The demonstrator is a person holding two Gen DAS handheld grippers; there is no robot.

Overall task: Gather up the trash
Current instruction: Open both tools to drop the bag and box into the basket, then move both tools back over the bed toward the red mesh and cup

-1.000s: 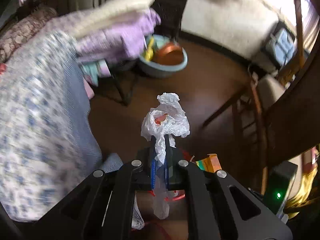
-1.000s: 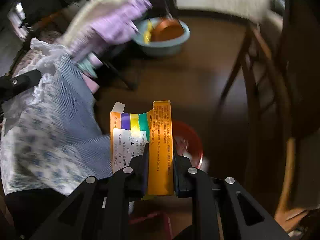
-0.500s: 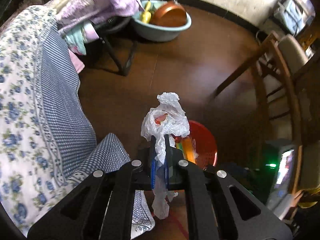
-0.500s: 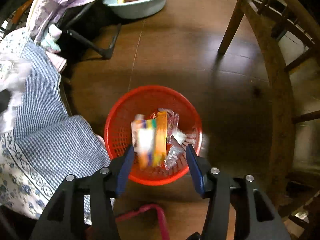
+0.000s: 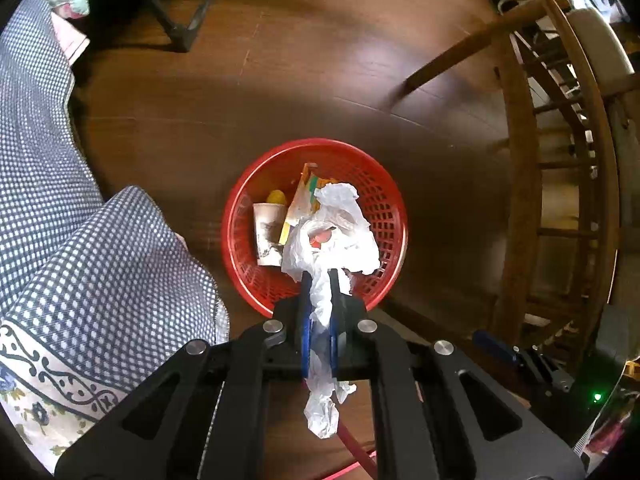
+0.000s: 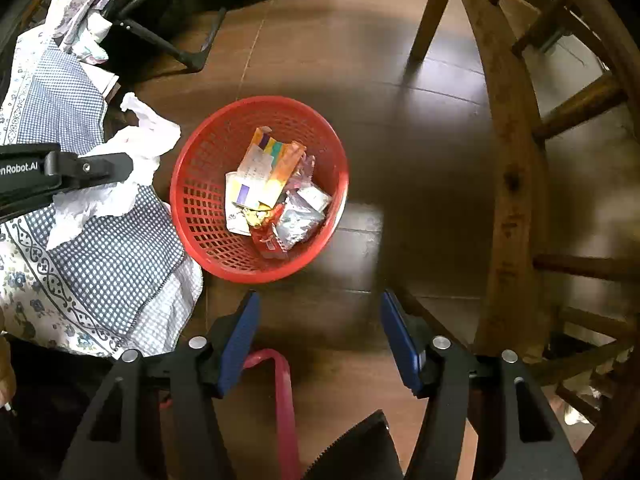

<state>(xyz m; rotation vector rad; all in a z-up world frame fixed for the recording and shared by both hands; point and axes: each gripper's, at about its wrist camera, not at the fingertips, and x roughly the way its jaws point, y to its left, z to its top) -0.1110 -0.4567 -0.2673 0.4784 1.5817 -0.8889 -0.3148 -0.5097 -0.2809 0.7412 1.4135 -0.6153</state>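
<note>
Two tools work over one red basket [image 6: 192, 184] that sits on the brown wooden floor [image 6: 400, 128], placed low so trash can simply be dropped into it from above.

At the left of the right wrist view, checked and flowered cloth [image 6: 96, 256] drapes down beside the basket, its lower corner touching or overlapping the basket's left rim. Above that cloth, at the left edge of the frame, the left tool [image 6: 120, 166] reaches in sideways, its jaws clamped on a crumpled white plastic bag [image 6: 132, 152]. In the left wrist view the bag [image 5: 332, 232] bunches out past the closed fingers and hangs in front of the basket's opening [image 5: 384, 200], so it looks lined up for release; the pinch on a narrow twist of plastic is likely what keeps the light, floppy bag from slipping.

In the middle, the basket already holds an orange and yellow carton [image 6: 272, 164], a paper cup [image 5: 269, 232], foil wrappers [image 6: 300, 216] and a red packet [image 6: 268, 244], lying loose and tilted as dropped things do.

Toward the lower centre, the right tool [image 6: 320, 336] points down near the basket's lower rim with nothing between its blue pads [image 6: 236, 340]; its jaws are opening, which fits a tool whose load is already in the basket.

At the right, a wooden chair [image 6: 508, 160] stands apart from the basket.
</note>
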